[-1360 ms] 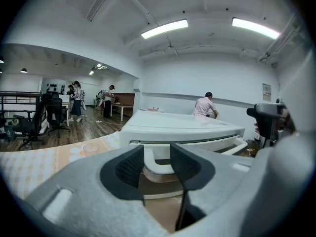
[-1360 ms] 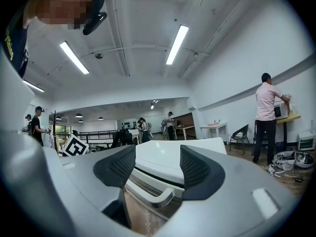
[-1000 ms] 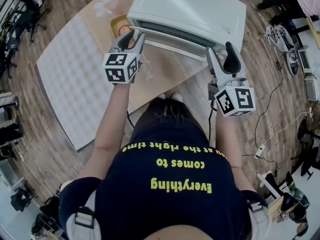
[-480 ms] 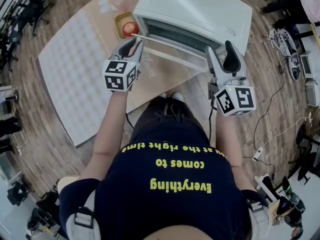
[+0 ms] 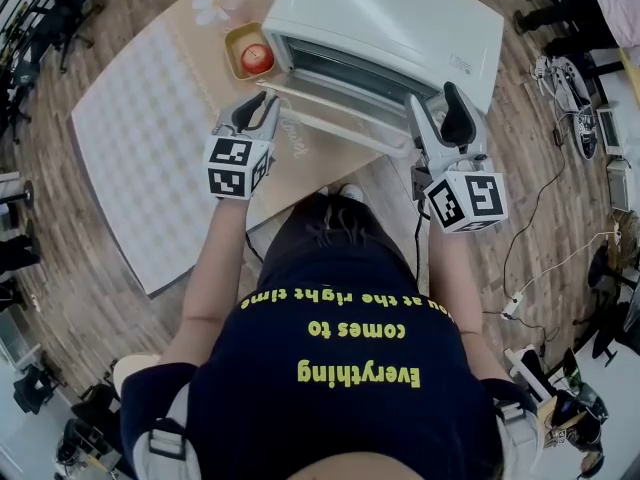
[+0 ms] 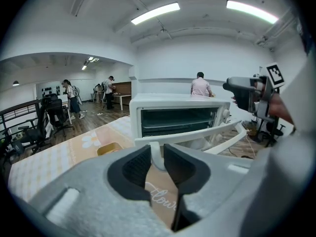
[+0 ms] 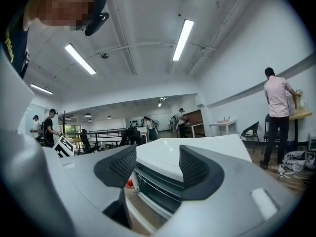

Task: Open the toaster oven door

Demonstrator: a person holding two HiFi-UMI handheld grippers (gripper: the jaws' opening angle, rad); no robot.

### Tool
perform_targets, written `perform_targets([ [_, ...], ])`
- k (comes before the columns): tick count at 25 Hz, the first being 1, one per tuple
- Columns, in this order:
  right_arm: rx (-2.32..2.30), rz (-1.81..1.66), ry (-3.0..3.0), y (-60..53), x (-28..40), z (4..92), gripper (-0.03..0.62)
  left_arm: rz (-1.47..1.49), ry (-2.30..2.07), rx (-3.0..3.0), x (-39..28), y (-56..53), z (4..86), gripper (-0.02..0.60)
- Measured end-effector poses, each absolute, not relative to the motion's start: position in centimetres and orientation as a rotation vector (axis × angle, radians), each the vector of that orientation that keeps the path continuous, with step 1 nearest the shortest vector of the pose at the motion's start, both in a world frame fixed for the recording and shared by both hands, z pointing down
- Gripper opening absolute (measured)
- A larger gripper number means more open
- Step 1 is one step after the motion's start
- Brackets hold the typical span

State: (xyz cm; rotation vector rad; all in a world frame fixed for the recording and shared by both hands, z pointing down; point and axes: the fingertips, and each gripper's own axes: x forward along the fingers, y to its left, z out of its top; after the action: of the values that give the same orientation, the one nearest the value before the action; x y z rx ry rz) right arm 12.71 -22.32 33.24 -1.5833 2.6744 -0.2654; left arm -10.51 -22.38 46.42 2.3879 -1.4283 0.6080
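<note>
Two grippers in view. Left gripper (image 6: 157,158) fingers (image 6: 132,169) just been closing, now clenched on white door handle (image 6: 156,153), left end. Door (image 5: 340,118) partly down. Toaster oven (image 5: 390,18) far on counter (image 5: 140,118). Right gripper (image 7: 155,168) fingers (image 7: 197,169) released, empty, near oven's right side.

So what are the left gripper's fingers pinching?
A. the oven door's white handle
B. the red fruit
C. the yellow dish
A: the fingers of the left gripper have just been closing, and its view shows the white handle pinched between them.
</note>
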Motion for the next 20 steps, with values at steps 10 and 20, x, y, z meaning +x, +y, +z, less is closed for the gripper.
perform_targets([
  [10,-1.558,-0.289,2.707,-22.6,11.5,33.9,0.267,0.68,-1.385,2.369,-11.0,-20.7,48.1,0.083],
  [20,-1.548,-0.304,2.728,-22.4,10.7,34.4,0.267,0.753,-1.313,2.332,-11.5,-19.0,50.2,0.083],
])
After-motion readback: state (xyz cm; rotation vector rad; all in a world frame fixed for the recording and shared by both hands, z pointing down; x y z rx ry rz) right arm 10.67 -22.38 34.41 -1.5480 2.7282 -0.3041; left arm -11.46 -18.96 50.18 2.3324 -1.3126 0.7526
